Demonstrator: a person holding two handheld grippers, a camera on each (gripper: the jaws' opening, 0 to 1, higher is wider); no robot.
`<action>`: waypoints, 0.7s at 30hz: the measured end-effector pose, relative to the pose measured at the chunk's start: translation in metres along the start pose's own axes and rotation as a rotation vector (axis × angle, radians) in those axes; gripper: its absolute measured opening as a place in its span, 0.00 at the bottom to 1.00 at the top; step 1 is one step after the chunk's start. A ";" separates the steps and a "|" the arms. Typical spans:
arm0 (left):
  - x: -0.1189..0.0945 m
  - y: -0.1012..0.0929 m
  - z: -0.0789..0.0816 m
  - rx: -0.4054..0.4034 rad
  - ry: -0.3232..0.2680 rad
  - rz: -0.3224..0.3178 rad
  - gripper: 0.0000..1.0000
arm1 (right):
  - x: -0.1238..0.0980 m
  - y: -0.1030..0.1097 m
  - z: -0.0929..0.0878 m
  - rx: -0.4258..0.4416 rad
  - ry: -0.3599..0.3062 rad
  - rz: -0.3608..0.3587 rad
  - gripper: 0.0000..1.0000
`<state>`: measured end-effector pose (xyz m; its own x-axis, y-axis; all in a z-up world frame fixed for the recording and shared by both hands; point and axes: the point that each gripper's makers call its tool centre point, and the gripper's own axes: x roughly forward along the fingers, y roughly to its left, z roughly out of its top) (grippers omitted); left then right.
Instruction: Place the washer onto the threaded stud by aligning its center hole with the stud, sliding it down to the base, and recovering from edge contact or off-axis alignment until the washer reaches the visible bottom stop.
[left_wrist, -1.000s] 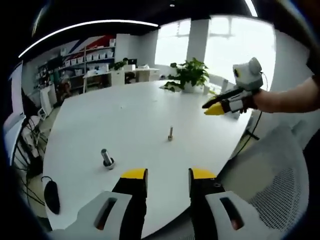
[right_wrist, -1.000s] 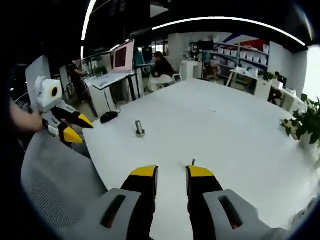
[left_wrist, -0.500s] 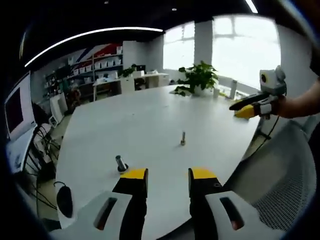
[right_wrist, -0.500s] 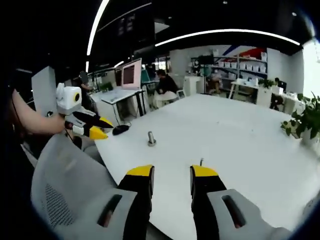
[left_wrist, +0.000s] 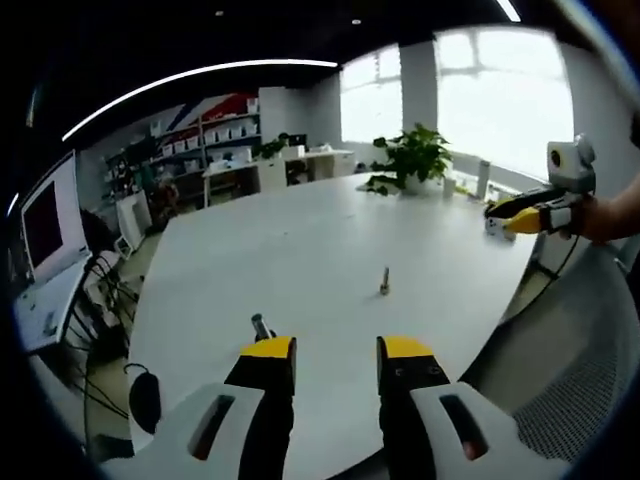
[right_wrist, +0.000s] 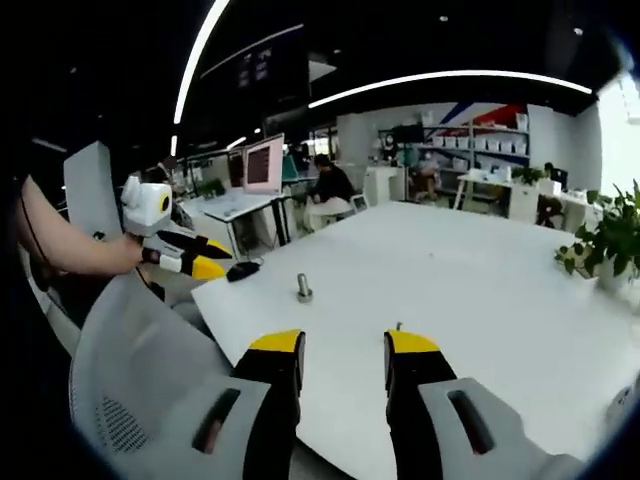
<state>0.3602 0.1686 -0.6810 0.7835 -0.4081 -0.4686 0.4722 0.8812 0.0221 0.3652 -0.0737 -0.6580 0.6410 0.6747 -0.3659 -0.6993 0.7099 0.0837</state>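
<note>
A thick metal stud (left_wrist: 261, 326) stands on a round base on the white table (left_wrist: 300, 240), just beyond my left gripper (left_wrist: 336, 350), which is open and holds nothing. A thinner small upright metal piece (left_wrist: 384, 283) stands farther out, toward the middle. In the right gripper view the thick stud (right_wrist: 304, 290) is ahead and to the left, and the thin piece (right_wrist: 399, 326) peeps up just past my right gripper (right_wrist: 343, 343), open and bare. I cannot make out a washer. Both grippers hover off the table's near edge.
A grey mesh chair (left_wrist: 570, 400) sits between the two hands. A black mouse (left_wrist: 145, 400) lies at the table's edge. A potted plant (left_wrist: 410, 160) stands on the far side. Desks, monitors and a seated person (right_wrist: 328, 185) are beyond the table.
Both views have drawn back from the table, so the stud and the thin piece look smaller and lower. The jaws of both grippers stay apart.
</note>
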 end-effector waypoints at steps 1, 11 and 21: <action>-0.001 0.001 0.002 -0.002 -0.011 0.004 0.30 | -0.001 -0.001 -0.002 0.002 0.008 -0.007 0.34; -0.004 0.010 0.001 -0.046 -0.022 0.035 0.29 | 0.005 0.012 -0.010 -0.024 0.013 -0.011 0.35; -0.003 0.003 0.003 -0.069 -0.043 -0.006 0.25 | 0.005 0.010 -0.022 -0.083 0.063 -0.032 0.36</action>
<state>0.3605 0.1719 -0.6771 0.7977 -0.4223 -0.4306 0.4493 0.8924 -0.0428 0.3541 -0.0679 -0.6794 0.6442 0.6357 -0.4253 -0.7041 0.7101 -0.0050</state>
